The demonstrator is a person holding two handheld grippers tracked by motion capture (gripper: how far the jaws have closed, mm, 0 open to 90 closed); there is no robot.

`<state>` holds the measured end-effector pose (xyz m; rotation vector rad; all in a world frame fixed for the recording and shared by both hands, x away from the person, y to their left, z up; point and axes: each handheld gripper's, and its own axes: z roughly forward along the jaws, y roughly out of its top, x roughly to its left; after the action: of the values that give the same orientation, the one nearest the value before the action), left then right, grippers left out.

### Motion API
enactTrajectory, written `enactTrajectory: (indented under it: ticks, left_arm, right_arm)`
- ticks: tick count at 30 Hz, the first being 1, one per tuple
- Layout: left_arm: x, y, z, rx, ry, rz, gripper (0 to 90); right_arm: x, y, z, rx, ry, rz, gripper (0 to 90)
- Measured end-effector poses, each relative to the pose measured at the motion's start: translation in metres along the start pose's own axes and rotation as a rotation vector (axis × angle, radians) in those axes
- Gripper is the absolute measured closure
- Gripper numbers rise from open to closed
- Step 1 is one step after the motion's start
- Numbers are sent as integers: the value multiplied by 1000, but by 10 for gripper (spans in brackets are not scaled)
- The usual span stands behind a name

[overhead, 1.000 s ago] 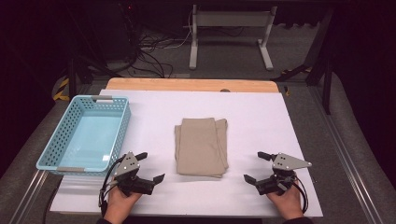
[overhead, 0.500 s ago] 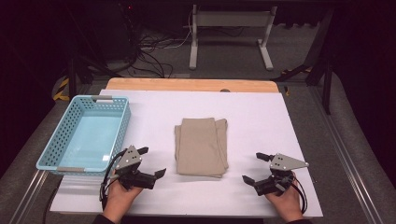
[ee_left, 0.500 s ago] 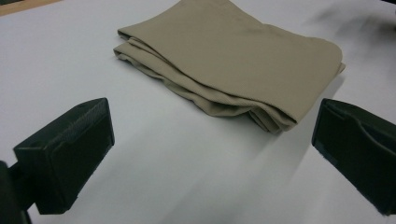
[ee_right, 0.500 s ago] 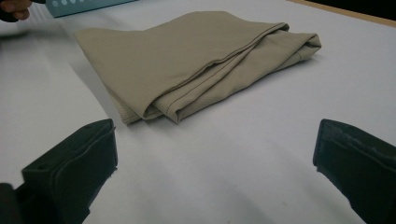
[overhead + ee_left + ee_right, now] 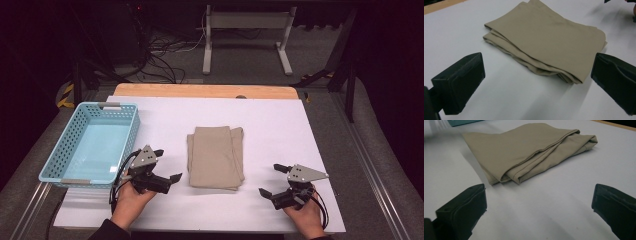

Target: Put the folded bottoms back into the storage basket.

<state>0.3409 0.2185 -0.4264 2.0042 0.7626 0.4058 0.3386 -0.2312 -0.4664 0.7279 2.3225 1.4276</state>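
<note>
Folded khaki cloth (image 5: pixel 215 156) lies flat at the middle of the white bench (image 5: pixel 280 125), long side running away from the person. It is doubled over several times; layered edges show along its near-left side in the left gripper view (image 5: pixel 544 37), and a rolled fold with a stitched hem faces the camera in the right gripper view (image 5: pixel 524 152).

Left of the cloth, well apart: a light blue perforated basket (image 5: pixel 62 150) with grey handles, sitting at the bench's left edge, nothing visible inside it.

Left claw (image 5: pixel 167 165), held in a hand (image 5: pixel 129 202), sits just beside the cloth's near-left corner, between cloth and basket. Its jaws are spread wide with only bare bench between them, pointing toward the cloth. In its own view (image 5: pixel 534 82) the cloth's near corner lies just ahead of the gap, close to the jaw at that view's right; not touching, as far as can be judged.

Right claw (image 5: pixel 272 180), in the other hand (image 5: pixel 302 217), is to the right of the cloth and nearer the person, a clear strip of bench between. Jaws likewise parted wide, gripping nothing. In its own view (image 5: pixel 539 207) the cloth lies ahead, apart from both jaws.

Beyond the cloth, a wooden strip (image 5: pixel 200 90) runs along the bench's far edge
</note>
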Motion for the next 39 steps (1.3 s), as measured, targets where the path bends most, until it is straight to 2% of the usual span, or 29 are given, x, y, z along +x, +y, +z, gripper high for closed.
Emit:
enactTrajectory:
  ticks: [6,11,14,28,34,39]
  left_arm:
    - [0,13,1,1,-3,24,1]
    - [2,19,2,-8,-4,21,1]
    - [5,23,4,-21,-17,-11,0]
    - [12,48,26,-6,-44,18,0]
    - [16,58,35,5,-21,11,1]
    - [19,64,43,12,-20,12,2]
  right_arm:
    - [0,0,0,1,0,0,4]
    - [0,0,0,3,0,5,4]
    - [0,0,1,10,-3,2,5]
    - [0,0,3,30,-17,4,4]
    - [0,0,4,40,-24,4,4]
    - [1,0,4,47,-28,2,5]
